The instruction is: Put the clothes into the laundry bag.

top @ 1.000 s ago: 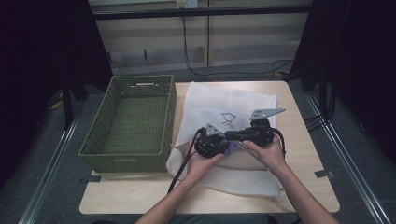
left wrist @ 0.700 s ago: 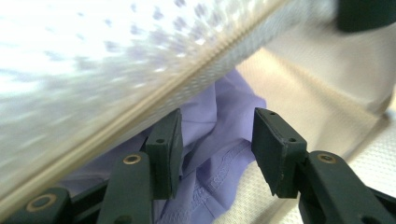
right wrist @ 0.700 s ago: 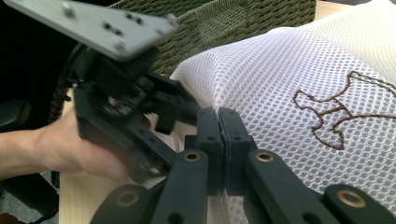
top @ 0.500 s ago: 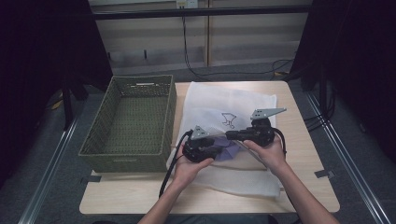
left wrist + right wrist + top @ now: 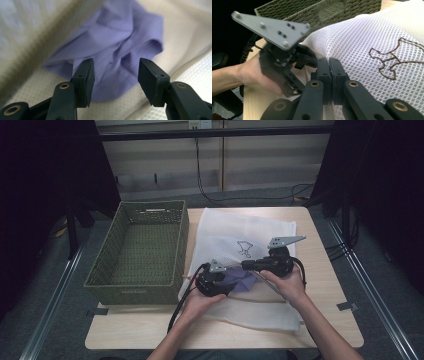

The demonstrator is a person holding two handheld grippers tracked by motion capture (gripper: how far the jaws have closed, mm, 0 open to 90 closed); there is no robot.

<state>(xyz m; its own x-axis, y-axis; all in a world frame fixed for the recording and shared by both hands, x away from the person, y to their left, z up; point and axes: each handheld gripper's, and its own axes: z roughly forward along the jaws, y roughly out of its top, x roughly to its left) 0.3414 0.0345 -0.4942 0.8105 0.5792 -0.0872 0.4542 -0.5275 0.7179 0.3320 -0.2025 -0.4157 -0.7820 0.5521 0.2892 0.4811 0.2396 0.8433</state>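
Note:
A white mesh bag (image 5: 240, 227) with a brown stitched figure lies flat on the table. A crumpled purple cloth (image 5: 242, 281) sits at the bag's opening, under the lifted mesh. My right gripper (image 5: 245, 266) is shut on the bag's upper edge (image 5: 362, 42) and holds it raised. In the right gripper view its jaws (image 5: 329, 66) are pressed together with mesh between them. My left gripper (image 5: 225, 282) is at the bag's mouth and its jaws have just been opening. In the left gripper view the left gripper (image 5: 116, 72) is open, with the purple cloth (image 5: 120, 42) just beyond its jaws and not pinched.
A green woven basket (image 5: 137, 285) stands empty on the table's left half, right beside the bag. Its wall (image 5: 332, 10) rises close behind the left gripper. Bare tabletop (image 5: 150, 330) runs along the front edge. Cables lie on the floor behind the table.
My left gripper has drawn back to the left, away from the right one, and its jaws have opened off the purple cloth. The right gripper has stayed put on the bag.

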